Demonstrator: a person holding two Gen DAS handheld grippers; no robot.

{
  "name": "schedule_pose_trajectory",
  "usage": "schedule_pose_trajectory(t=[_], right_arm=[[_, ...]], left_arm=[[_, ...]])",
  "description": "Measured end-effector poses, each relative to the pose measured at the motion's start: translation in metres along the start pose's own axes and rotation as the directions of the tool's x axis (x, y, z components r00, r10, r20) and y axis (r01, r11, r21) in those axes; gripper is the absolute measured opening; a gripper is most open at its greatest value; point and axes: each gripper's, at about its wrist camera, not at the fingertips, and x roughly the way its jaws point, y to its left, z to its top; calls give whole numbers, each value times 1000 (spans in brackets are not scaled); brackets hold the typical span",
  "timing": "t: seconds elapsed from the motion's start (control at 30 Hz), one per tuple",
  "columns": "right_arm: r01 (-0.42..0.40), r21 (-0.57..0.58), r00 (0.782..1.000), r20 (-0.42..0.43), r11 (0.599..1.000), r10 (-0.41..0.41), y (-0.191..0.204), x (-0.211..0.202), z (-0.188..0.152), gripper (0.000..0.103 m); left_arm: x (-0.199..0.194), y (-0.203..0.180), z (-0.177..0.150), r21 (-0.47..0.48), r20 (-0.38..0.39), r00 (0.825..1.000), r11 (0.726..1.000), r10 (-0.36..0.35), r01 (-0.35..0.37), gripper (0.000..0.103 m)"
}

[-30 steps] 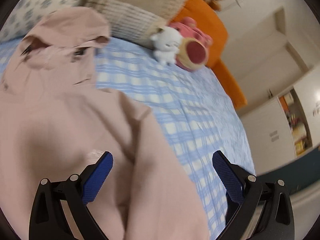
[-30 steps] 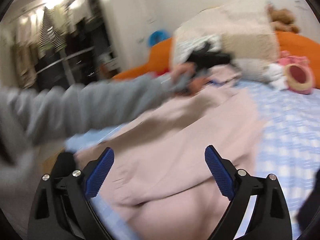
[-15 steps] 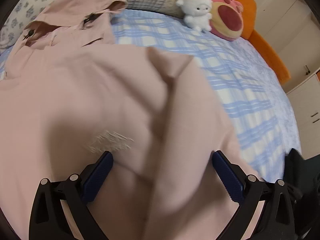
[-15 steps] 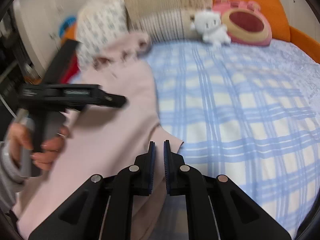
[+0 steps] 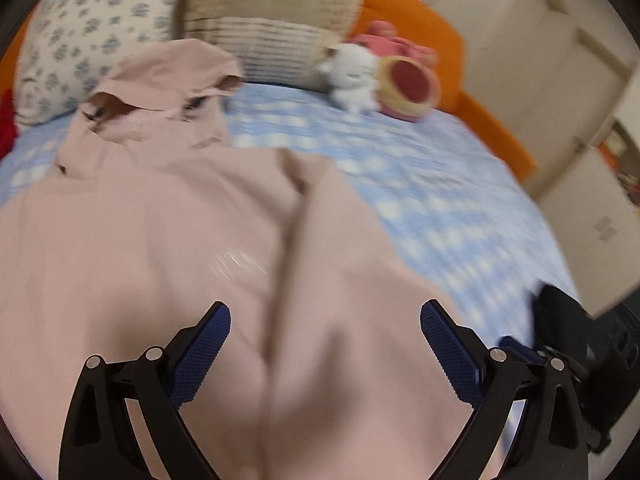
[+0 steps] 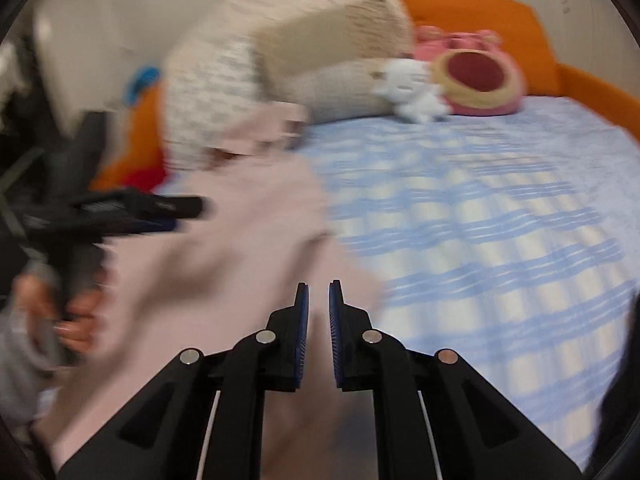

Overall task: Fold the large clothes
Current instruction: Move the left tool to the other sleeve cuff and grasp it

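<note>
A pale pink hoodie [image 5: 152, 232] lies spread on the bed [image 5: 420, 184], hood [image 5: 168, 80] toward the pillows [image 5: 260, 36], a small whitish print on its chest. One side panel is folded over the body, making a long crease [image 5: 288, 248] down the middle. The fabric looks soft and loosely rumpled; both views are blurred.

The left gripper [image 5: 325, 344] hovers over the lower hoodie, its jaws spread wide and holding nothing. The right gripper [image 6: 319, 320] sits near the hoodie's right edge [image 6: 340, 256], jaws nearly together with a thin gap; whether any cloth is pinched there cannot be told.

To the right of the hoodie the blue checked sheet [image 6: 500, 232] lies bare to the bed's orange rim [image 6: 592, 92]. A white plush [image 6: 408, 88] and a pink plush [image 6: 476, 80] sit at the head, well apart from the hoodie
</note>
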Motion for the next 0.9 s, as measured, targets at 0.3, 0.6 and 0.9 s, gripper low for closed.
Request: schedule_pose_trajectory(t=[0.3,0.6,0.9], right_arm=[[8,-165,989,-145,986,-32,70,-16,-43,11],[58,-55,967,-244,997,-70,44,26,-59,10],[-123,-189,983,-160,974,93,144,-73,-70,10]], left_arm=[[-48,-18,-110,13,-150,986,997,-75,78,97],[-40,-23,-172,141,-166,973,980,160,-138,96],[-164,-49,-226,127,-21,990,982,-139,141,96]])
